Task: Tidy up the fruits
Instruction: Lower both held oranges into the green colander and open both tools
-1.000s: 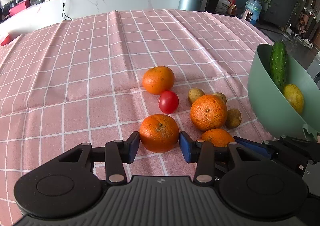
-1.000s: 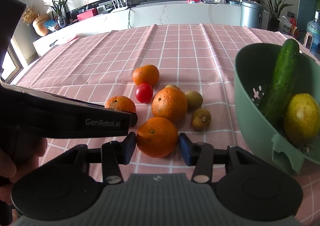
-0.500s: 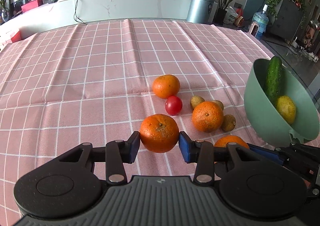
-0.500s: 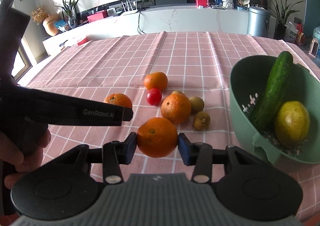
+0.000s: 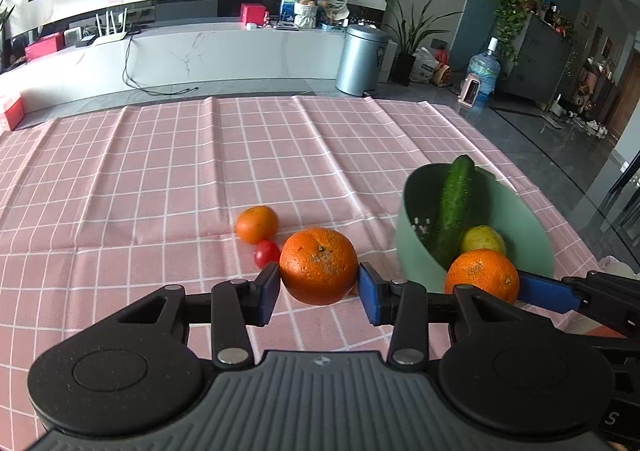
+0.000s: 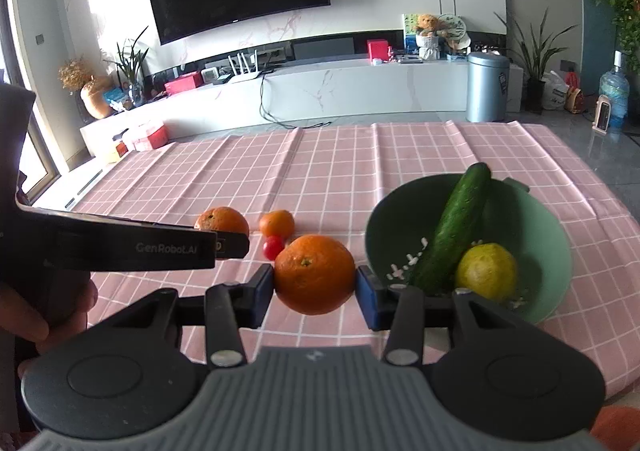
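Observation:
My left gripper (image 5: 319, 288) is shut on an orange (image 5: 318, 265), held above the pink checked tablecloth. My right gripper (image 6: 315, 287) is shut on another orange (image 6: 315, 273); the left wrist view shows that orange (image 5: 482, 280) at the right, in front of the green bowl (image 5: 412, 251). The bowl (image 6: 556, 251) holds a cucumber (image 6: 456, 227) and a yellow-green fruit (image 6: 486, 271). On the cloth lie a smaller orange (image 5: 256, 224) and a red tomato (image 5: 267, 253). The left gripper's orange (image 6: 222, 220) peeks over its black arm in the right wrist view.
The pink tablecloth (image 5: 160, 179) stretches far back and left. Beyond the table stand a white marble counter (image 6: 360, 91), a metal bin (image 5: 361, 59) and potted plants. A hand (image 6: 36, 311) holds the left gripper's body at the left edge of the right wrist view.
Both grippers have lifted their oranges off the cloth and risen. The remaining fruit on the table now looks smaller and lower, and some of it is hidden behind the held oranges.

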Demonstrator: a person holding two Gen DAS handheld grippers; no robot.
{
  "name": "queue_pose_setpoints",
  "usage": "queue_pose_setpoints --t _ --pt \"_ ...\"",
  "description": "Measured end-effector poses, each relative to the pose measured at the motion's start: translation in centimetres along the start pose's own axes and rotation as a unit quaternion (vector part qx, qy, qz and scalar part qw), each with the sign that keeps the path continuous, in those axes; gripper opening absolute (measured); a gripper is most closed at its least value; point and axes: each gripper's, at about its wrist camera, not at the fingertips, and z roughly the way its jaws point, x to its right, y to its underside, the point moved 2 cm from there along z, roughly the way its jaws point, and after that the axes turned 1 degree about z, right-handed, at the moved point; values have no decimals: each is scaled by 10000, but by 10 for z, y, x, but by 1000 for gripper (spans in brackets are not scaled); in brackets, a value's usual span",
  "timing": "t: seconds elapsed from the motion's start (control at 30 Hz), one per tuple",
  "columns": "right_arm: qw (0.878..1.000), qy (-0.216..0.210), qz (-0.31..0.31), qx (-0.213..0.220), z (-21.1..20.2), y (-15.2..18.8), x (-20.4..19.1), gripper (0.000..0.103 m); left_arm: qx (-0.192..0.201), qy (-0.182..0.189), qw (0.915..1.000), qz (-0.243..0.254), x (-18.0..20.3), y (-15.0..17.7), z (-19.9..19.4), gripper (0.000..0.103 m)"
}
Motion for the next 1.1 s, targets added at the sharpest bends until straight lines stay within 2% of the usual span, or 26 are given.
queue_pose_setpoints --t 0.2,0.4,0.6,0.8,1.1 --pt "9985 483 116 216 -19 -7 29 41 102 245 9991 333 37 -18 -3 47" --pt "9969 736 281 59 -19 -7 59 41 -98 423 9959 795 71 -28 14 47" --pt "9970 701 182 -271 -4 -4 70 41 -540 365 9915 1127 93 -25 40 47" --pt "9955 706 -40 -628 16 -1 71 41 -849 276 9880 1263 95 -21 59 47" --pt "9922 538 412 -1047 39 2 91 41 -1104 318 9798 1639 103 -25 80 47"
